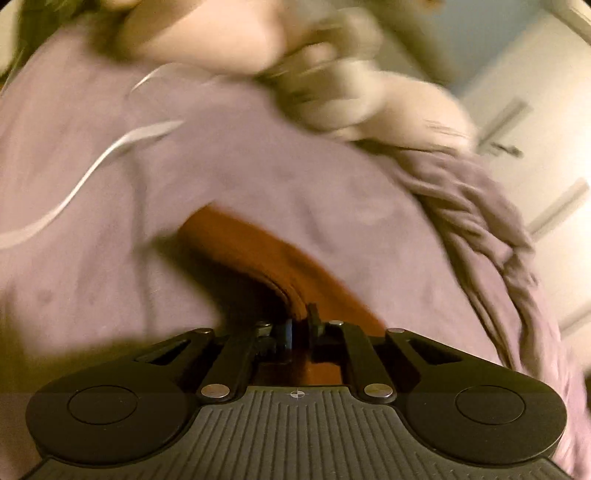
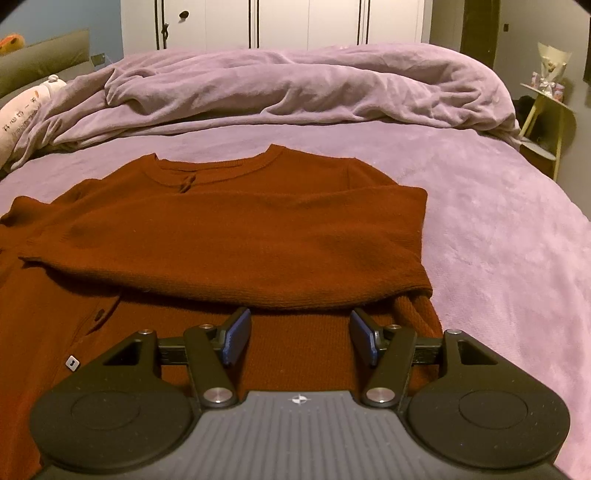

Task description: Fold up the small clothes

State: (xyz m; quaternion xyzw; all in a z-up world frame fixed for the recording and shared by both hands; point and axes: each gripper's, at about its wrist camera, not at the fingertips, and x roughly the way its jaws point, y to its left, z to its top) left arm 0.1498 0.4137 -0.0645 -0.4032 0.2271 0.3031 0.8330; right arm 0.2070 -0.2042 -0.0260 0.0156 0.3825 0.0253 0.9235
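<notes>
A rust-red knit cardigan [image 2: 236, 225] lies on the purple bed sheet [image 2: 498, 229], neckline at the far side, with one sleeve folded across its chest. My right gripper [image 2: 300, 332] is open and empty, low over the cardigan's lower part just in front of the folded sleeve. In the blurred left wrist view, my left gripper [image 1: 300, 321] is shut on a fold of the red cardigan [image 1: 255, 251], which trails away from the jaws over the sheet [image 1: 110, 221].
A crumpled purple duvet [image 2: 295, 88] lies across the far side of the bed. A white pillow [image 2: 22, 118] is at the left, a white wardrobe [image 2: 295, 22] behind, a small side table [image 2: 550, 107] at the right. A white cable [image 1: 92, 170] lies on the sheet.
</notes>
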